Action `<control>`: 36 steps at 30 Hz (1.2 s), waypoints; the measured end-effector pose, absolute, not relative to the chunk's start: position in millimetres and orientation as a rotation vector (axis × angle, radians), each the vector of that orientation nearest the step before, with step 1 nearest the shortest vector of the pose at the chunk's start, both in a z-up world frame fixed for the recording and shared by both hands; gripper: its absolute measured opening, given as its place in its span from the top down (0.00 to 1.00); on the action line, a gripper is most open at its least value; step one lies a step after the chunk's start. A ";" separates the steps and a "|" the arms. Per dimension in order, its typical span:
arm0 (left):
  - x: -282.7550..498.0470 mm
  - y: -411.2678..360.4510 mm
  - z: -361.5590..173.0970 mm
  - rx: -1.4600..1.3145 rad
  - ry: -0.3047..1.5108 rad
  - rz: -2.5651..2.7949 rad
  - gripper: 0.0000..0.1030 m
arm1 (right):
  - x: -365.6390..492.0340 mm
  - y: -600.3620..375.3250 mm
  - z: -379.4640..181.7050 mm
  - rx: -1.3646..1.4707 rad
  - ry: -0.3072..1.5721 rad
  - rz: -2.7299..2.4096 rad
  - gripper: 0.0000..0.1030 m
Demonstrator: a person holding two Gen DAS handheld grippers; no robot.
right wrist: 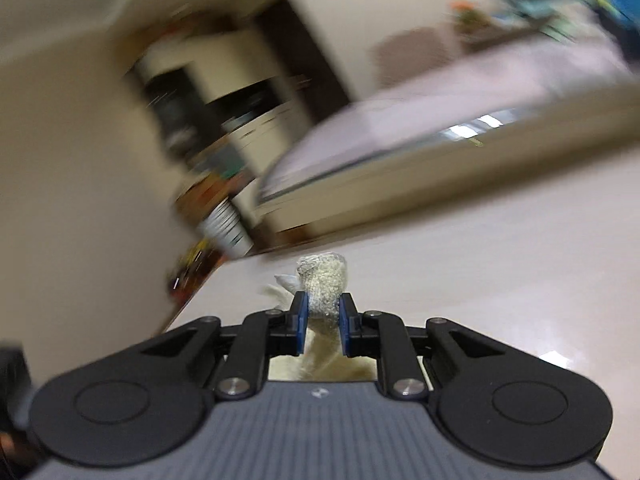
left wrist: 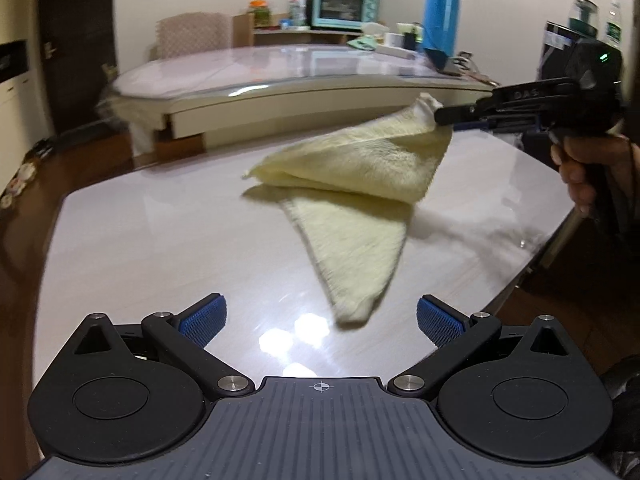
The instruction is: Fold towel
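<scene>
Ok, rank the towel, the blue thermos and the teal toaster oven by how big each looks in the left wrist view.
1. towel, by far the largest.
2. and 3. blue thermos and teal toaster oven look about alike. Both stand much farther from the camera, so true sizes stay unsure.

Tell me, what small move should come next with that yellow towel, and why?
Probably carry the pinched corner across and lower it onto the part lying flat. The right gripper is shut on one corner of the towel and holds it above the table, so the fold hangs half done. The left gripper is open and holds nothing.
</scene>
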State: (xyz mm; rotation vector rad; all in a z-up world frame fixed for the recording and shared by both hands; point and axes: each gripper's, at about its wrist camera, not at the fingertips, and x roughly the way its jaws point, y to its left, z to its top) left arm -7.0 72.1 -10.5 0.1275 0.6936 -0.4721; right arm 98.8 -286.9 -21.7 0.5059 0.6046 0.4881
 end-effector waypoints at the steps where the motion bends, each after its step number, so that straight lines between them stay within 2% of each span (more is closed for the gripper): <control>1: -4.2 69.6 -10.4 0.131 0.693 -0.479 0.00 | 102.1 -298.3 -28.0 0.542 0.612 0.459 0.83; 5: 10.8 52.8 -9.6 0.153 0.691 -0.519 0.00 | 116.9 -328.2 -49.5 0.617 0.652 0.392 0.83; 12: 30.7 33.7 -14.3 0.175 0.714 -0.564 0.00 | 137.5 -343.4 -61.9 0.498 0.719 0.354 0.83; 16: 41.0 27.9 -20.3 0.179 0.733 -0.584 0.00 | 151.0 -348.2 -54.0 0.393 0.716 0.393 0.89; 20: 47.3 19.5 -23.5 0.181 0.739 -0.624 0.00 | 164.8 -352.1 -46.0 0.317 0.721 0.375 0.92; 24: 50.4 12.4 -26.2 0.184 0.747 -0.695 0.00 | 172.1 -362.6 -38.2 0.334 0.696 0.358 0.88; 28: 50.7 9.4 -30.1 0.180 0.755 -0.748 0.00 | 173.1 -350.6 -31.6 0.313 0.719 0.498 0.73; 32: 49.9 8.7 -35.6 0.208 0.756 -0.776 0.00 | 171.0 -330.1 -28.5 0.241 0.768 0.598 0.73; 36: 52.8 9.2 -44.2 0.252 0.762 -0.779 0.04 | 169.6 -325.0 -27.2 0.248 0.778 0.620 0.66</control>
